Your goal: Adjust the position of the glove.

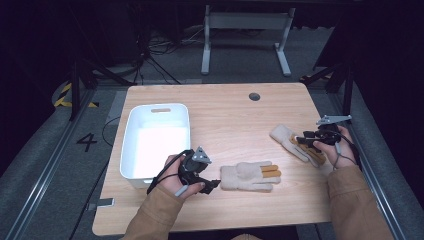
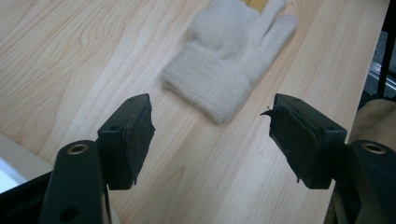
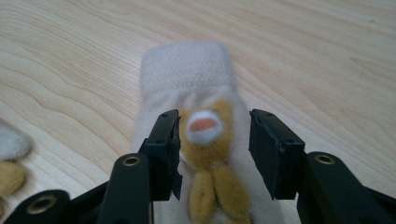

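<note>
Two gloves (image 1: 250,176) (image 1: 300,144) — grippers (image 1: 212,185) (image 1: 300,140) open

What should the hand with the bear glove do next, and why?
Probably shut the right gripper on the bear glove. Its jaws stand open on either side of the glove's bear face without pressing it, and the glove lies flat on the table, so closing would likely catch it for lifting, maybe toward the white bin.

Bright tabletop, dark surroundings, softly blurred close-ups.
</note>
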`<action>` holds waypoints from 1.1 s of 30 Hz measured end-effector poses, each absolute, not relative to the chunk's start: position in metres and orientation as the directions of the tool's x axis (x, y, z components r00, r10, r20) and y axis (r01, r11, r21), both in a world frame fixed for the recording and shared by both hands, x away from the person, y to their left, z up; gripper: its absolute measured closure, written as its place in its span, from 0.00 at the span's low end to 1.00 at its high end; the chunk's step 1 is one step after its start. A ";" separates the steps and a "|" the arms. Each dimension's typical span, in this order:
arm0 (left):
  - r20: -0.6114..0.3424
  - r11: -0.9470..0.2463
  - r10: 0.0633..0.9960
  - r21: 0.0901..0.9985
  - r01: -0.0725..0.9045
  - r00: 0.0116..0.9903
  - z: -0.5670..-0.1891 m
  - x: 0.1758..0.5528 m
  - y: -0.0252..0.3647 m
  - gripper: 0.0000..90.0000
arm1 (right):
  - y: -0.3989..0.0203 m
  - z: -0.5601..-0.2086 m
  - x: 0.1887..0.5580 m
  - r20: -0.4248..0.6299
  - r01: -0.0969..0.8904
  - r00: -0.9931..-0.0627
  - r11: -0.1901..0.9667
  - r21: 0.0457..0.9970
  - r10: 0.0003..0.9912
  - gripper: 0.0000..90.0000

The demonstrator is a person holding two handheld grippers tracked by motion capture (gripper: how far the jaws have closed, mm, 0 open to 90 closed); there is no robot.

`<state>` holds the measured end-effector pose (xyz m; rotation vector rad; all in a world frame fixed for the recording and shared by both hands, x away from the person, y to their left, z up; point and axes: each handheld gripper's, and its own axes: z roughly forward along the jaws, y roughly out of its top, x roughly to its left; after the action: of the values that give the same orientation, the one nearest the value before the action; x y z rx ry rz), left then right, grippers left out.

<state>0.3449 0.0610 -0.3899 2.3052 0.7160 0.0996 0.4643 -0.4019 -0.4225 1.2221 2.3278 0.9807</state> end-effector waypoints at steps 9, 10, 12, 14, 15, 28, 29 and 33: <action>-0.135 -0.585 0.529 0.657 0.475 0.838 -0.390 0.345 0.064 0.34 | -0.398 -0.436 0.468 0.015 0.605 -0.588 0.427 0.672 0.809 0.59; -0.135 -0.585 0.529 0.658 0.475 0.838 -0.390 0.345 0.064 0.34 | -0.398 -0.438 0.468 0.013 0.604 -0.591 0.431 0.670 0.807 0.59; -0.136 -0.585 0.528 0.657 0.475 0.839 -0.390 0.345 0.064 0.34 | -0.397 -0.440 0.468 0.020 0.612 -0.588 0.429 0.664 0.809 0.59; -0.136 -0.589 0.528 0.652 0.477 0.838 -0.390 0.346 0.063 0.34 | -0.397 -0.442 0.469 0.012 0.609 -0.592 0.438 0.661 0.806 0.59; -0.133 -0.588 0.530 0.654 0.476 0.838 -0.390 0.346 0.063 0.34 | -0.397 -0.442 0.469 0.012 0.611 -0.592 0.439 0.659 0.806 0.60; -0.134 -0.590 0.525 0.654 0.473 0.841 -0.391 0.347 0.062 0.34 | -0.397 -0.442 0.467 0.022 0.610 -0.603 0.443 0.657 0.797 0.75; -0.134 -0.590 0.525 0.655 0.473 0.841 -0.391 0.347 0.062 0.34 | -0.398 -0.441 0.467 0.020 0.608 -0.605 0.445 0.657 0.796 0.75; -0.135 -0.593 0.522 0.652 0.472 0.842 -0.391 0.347 0.062 0.34 | -0.398 -0.438 0.465 0.029 0.611 -0.606 0.441 0.657 0.795 0.76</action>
<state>0.3470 0.0615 -0.3908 2.3047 0.7206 0.0914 0.4650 -0.3985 -0.4383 1.2118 2.4126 0.9240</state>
